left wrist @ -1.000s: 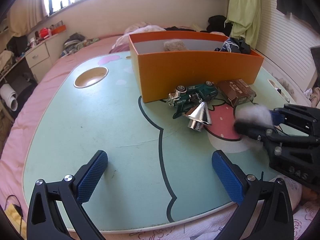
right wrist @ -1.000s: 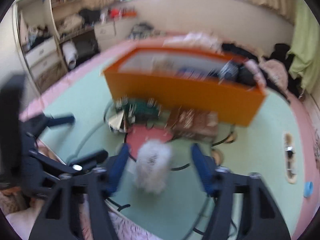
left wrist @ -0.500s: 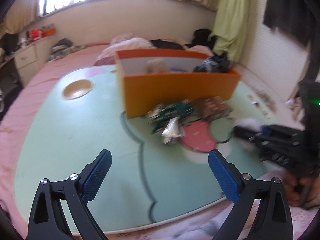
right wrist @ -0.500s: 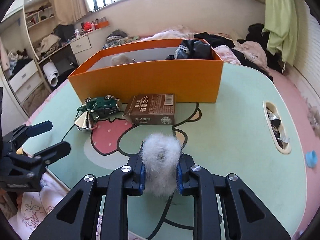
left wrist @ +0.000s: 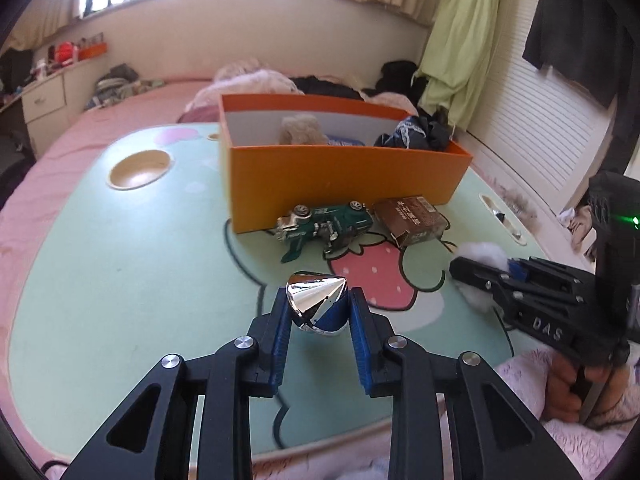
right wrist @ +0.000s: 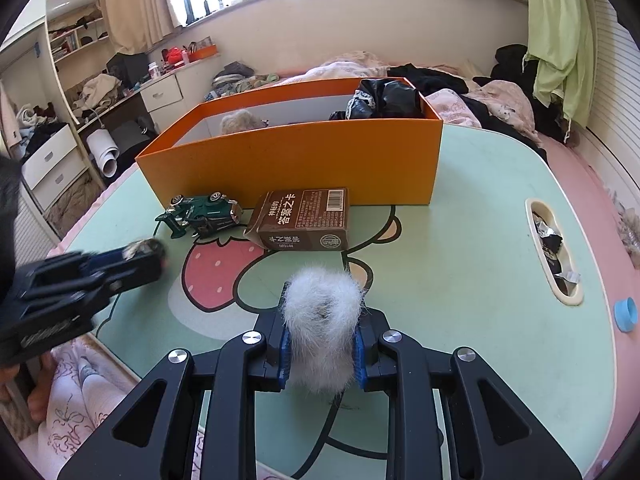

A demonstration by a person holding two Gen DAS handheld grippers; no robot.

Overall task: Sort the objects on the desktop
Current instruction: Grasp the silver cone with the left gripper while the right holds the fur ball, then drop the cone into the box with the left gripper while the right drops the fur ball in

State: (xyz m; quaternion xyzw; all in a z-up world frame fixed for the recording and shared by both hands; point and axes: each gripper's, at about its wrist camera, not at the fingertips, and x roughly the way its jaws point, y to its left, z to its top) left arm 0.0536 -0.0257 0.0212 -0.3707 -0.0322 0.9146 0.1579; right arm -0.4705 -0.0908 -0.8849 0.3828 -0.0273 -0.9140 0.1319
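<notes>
Left gripper (left wrist: 319,312) is pinching the shiny silver metal cone (left wrist: 316,300), right gripper (right wrist: 320,344) squeezing the white fluffy pompom (right wrist: 322,320), both short of the orange cardboard box (left wrist: 340,176); that slick cone is risking slipping.

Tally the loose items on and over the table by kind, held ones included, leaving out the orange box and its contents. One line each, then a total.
Toy car: 1
Brown carton: 1
Silver cone, in the left gripper: 1
White fluffy ball, in the right gripper: 1
Blue cap, at the table edge: 1
Total: 5
</notes>
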